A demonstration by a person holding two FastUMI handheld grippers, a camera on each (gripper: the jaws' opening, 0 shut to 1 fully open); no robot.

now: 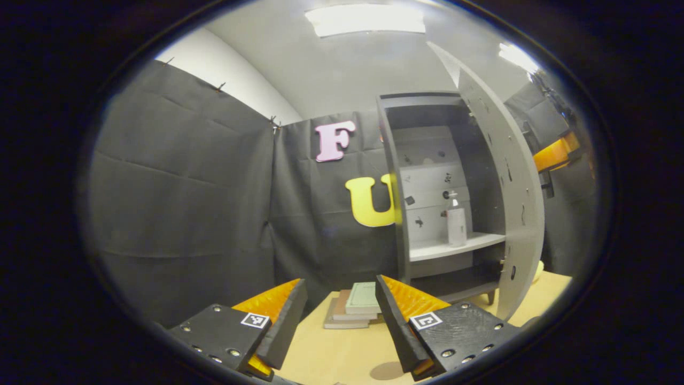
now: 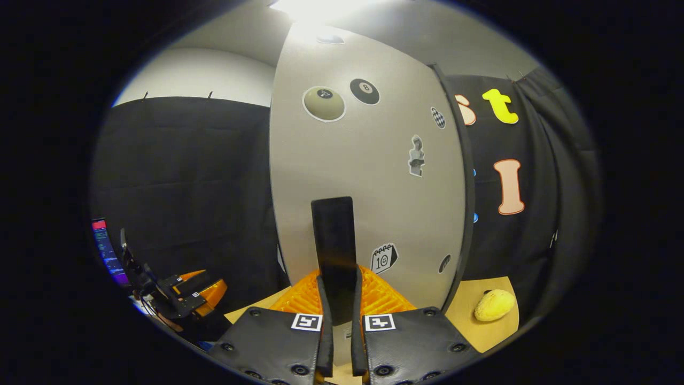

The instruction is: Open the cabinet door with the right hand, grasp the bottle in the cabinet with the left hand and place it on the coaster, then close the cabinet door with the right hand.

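Observation:
In the left gripper view a grey cabinet [image 1: 396, 176] stands ahead on the right with its door [image 1: 515, 182] swung wide open. A small white bottle [image 1: 456, 223] with a pump top stands upright on the pale shelf [image 1: 433, 249] inside. My left gripper [image 1: 340, 313] is open, low over the table and well short of the cabinet. A round brown coaster [image 1: 387, 370] lies on the table just below its fingers. In the right gripper view my right gripper [image 2: 339, 299] is shut on the door's upright black handle [image 2: 334, 240], with the sticker-covered door face [image 2: 368, 176] right in front.
A stack of books [image 1: 354, 309] lies on the wooden table [image 1: 331, 353] left of the cabinet's foot. A yellow lemon-like thing [image 2: 494, 305] rests on the table right of the door. The other gripper and a screen [image 2: 107, 251] sit at the far left of the right gripper view.

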